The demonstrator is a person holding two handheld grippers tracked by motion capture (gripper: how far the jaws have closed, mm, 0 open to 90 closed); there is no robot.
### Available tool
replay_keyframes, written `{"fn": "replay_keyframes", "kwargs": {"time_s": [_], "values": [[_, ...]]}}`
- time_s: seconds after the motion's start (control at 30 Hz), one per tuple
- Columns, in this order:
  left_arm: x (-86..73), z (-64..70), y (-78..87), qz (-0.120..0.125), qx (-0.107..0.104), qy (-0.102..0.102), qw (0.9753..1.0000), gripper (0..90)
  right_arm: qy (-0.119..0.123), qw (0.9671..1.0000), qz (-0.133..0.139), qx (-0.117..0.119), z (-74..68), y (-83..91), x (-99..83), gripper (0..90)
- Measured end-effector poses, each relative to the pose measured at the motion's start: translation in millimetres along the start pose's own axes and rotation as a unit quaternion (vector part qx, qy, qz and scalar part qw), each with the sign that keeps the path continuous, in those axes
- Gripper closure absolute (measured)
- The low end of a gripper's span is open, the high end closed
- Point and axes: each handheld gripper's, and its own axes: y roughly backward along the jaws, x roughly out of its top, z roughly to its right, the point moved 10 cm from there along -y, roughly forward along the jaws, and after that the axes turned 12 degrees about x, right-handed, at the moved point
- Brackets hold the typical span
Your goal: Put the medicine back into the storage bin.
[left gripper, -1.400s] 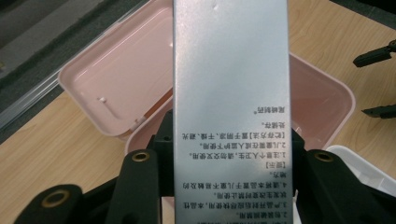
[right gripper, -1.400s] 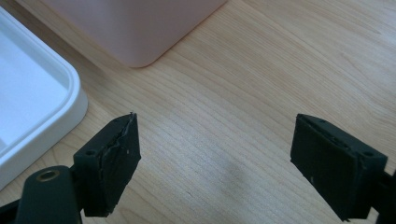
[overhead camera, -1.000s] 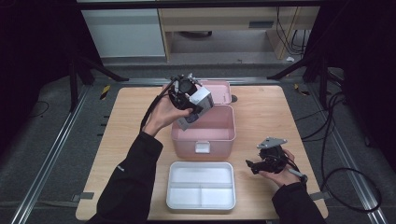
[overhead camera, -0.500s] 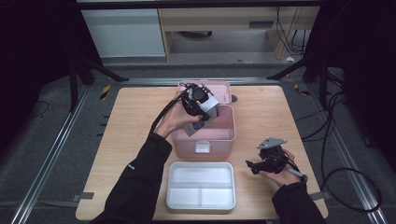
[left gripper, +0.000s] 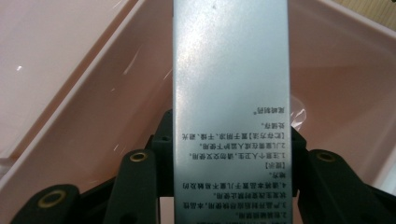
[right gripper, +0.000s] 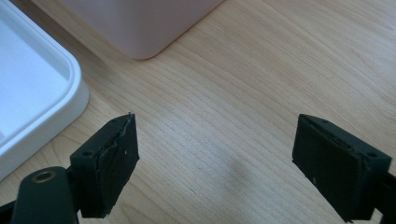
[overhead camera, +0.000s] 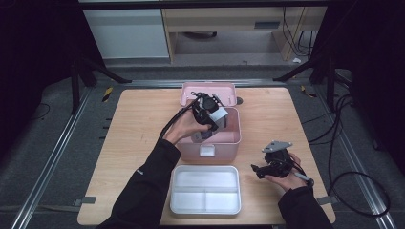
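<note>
My left gripper is shut on a silver carton and holds it inside the open pink box at the table's middle. In the left gripper view the silver carton has small printed text and stands between the black fingers, with the pink box wall behind it. My right gripper stands open and holds nothing, low over the wood at the front right. In the right gripper view the right gripper has bare wood between its pads.
The pink box's lid lies open behind it. A white divided tray sits at the front edge, just in front of the pink box; its corner lies left of my right gripper. Cables trail off the table's right side.
My left gripper has carried the silver carton right and down, from above the box's back left corner into the pink box. The right gripper has stayed put.
</note>
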Motion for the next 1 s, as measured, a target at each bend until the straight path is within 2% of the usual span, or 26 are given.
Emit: {"fn": "replay_keyframes", "kwargs": {"time_s": [0.27, 0.47, 0.63, 0.67, 0.7, 0.73, 0.77, 0.83, 0.87, 0.9, 0.93, 0.97, 1.0], "values": [[-2.1, -1.1, -7.4, -0.010, 0.003, -0.007, 0.9999, 53.4, 0.003, 1.0000, 0.000, 0.001, -0.7, -0.6, 0.2, 14.7], [-1.8, -3.6, 0.0, 0.002, 0.006, -0.009, 0.9999, 52.5, 0.004, 1.0000, 0.000, 0.002, -1.0, -0.6, 0.3, 14.7], [-1.6, -7.3, 29.0, 0.038, 0.012, -0.008, 0.9992, 50.4, 0.002, 1.0000, 0.003, -0.001, -0.6, 0.3, 1.1, 15.0], [-1.6, -7.3, 29.0, 0.038, 0.012, -0.008, 0.9992, 50.1, 0.002, 1.0000, 0.003, -0.001, -0.6, 0.3, 1.1, 15.0], [-1.5, -9.1, 42.0, 0.056, 0.016, -0.001, 0.9983, 50.0, 0.003, 1.0000, 0.004, -0.002, -0.4, 0.6, 1.3, 15.2], [-1.5, -9.1, 42.0, 0.056, 0.016, -0.001, 0.9983, 49.6, 0.003, 1.0000, 0.004, -0.002, -0.4, 0.6, 1.3, 15.2], [-2.5, -11.6, 54.7, 0.072, 0.023, 0.001, 0.9972, 49.2, 0.003, 1.0000, 0.004, -0.003, -0.2, 1.0, 1.4, 15.5], [-5.1, -12.9, 66.3, 0.082, 0.030, 0.002, 0.9962, 49.1, 0.004, 1.0000, 0.006, -0.004, 0.0, 1.6, 1.9, 16.3], [-5.1, -12.9, 66.3, 0.082, 0.030, 0.002, 0.9962, 49.0, 0.006, 0.9999, 0.007, -0.006, 0.1, 2.1, 2.3, 17.2], [-8.2, -14.1, 77.5, 0.092, 0.037, 0.003, 0.9951, 48.8, 0.008, 0.9999, 0.008, -0.005, 0.0, 2.6, 2.8, 17.5], [-8.2, -14.1, 77.5, 0.092, 0.037, 0.003, 0.9951, 48.7, 0.007, 0.9999, 0.010, -0.005, 0.0, 2.8, 3.2, 17.8], [-11.7, -16.0, 87.5, 0.104, 0.045, 0.002, 0.9936, 48.5, 0.007, 0.9999, 0.011, -0.004, -0.2, 3.1, 3.5, 18.4], [-11.7, -16.0, 87.5, 0.104, 0.045, 0.002, 0.9936, 48.4, 0.008, 0.9999, 0.013, -0.004, -0.3, 3.6, 4.0, 19.4]]}}
